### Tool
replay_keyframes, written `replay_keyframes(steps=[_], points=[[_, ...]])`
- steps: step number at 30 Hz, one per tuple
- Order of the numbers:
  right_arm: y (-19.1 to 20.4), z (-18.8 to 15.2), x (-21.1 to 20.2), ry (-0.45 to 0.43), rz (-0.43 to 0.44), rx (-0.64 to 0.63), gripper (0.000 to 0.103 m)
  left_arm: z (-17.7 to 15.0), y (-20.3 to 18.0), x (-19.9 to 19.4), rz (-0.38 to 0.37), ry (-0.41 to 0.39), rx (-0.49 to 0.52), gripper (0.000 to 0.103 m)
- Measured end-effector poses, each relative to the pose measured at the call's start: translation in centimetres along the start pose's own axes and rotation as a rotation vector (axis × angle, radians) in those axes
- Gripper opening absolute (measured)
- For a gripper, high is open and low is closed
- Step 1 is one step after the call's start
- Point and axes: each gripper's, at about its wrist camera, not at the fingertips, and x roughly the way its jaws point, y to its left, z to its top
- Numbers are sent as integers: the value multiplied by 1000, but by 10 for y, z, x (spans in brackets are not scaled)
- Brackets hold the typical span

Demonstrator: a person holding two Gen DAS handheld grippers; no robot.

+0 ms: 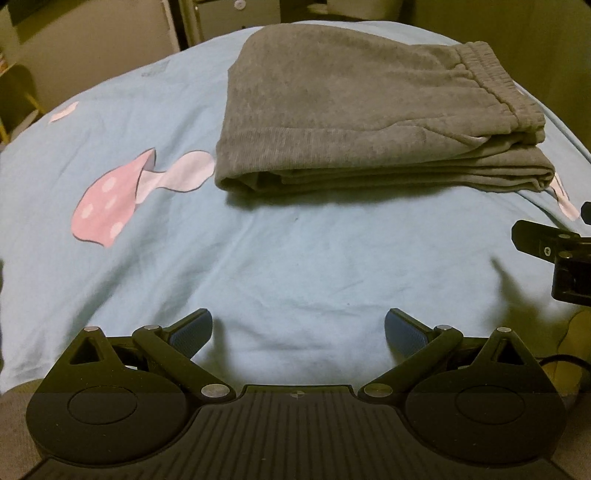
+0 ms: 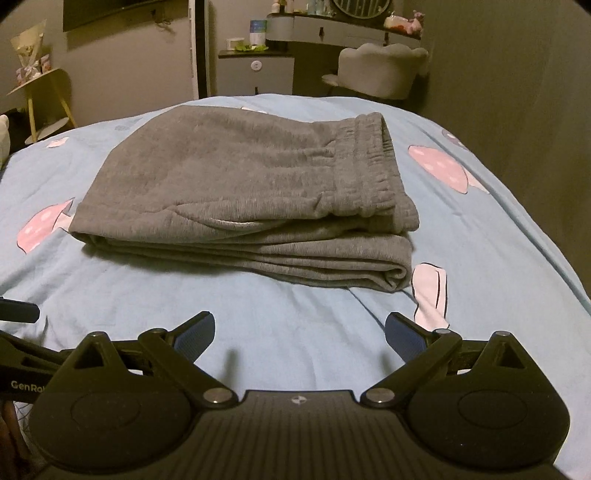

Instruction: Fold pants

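Observation:
Grey sweatpants (image 1: 354, 122) lie folded in a thick stack on the light blue bedspread (image 1: 258, 258), elastic waistband on top at the right. They also show in the right wrist view (image 2: 236, 199). My left gripper (image 1: 298, 332) is open and empty, held back from the stack over bare sheet. My right gripper (image 2: 300, 334) is open and empty too, a short way in front of the stack's near edge. Part of the right gripper shows at the left wrist view's right edge (image 1: 561, 258).
The bedspread carries pink mushroom prints (image 1: 110, 199) (image 2: 439, 168). Beyond the bed stand a grey chair (image 2: 376, 70), a dressing table (image 2: 332, 26) and a yellow side table (image 2: 44, 96). A wall rises to the right.

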Motion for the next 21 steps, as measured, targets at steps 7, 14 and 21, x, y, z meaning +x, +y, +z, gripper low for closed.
replay_keyframes(steps=[7, 14, 21], points=[[-3, 0, 4, 17, 3, 25, 99, 0, 0, 1, 1, 1, -2, 103], [-2, -1, 4, 17, 4, 16, 99, 0, 1, 1, 1, -1, -6, 103], [-3, -1, 4, 21, 2, 21, 99, -1, 1, 1, 3, -4, -7, 103]])
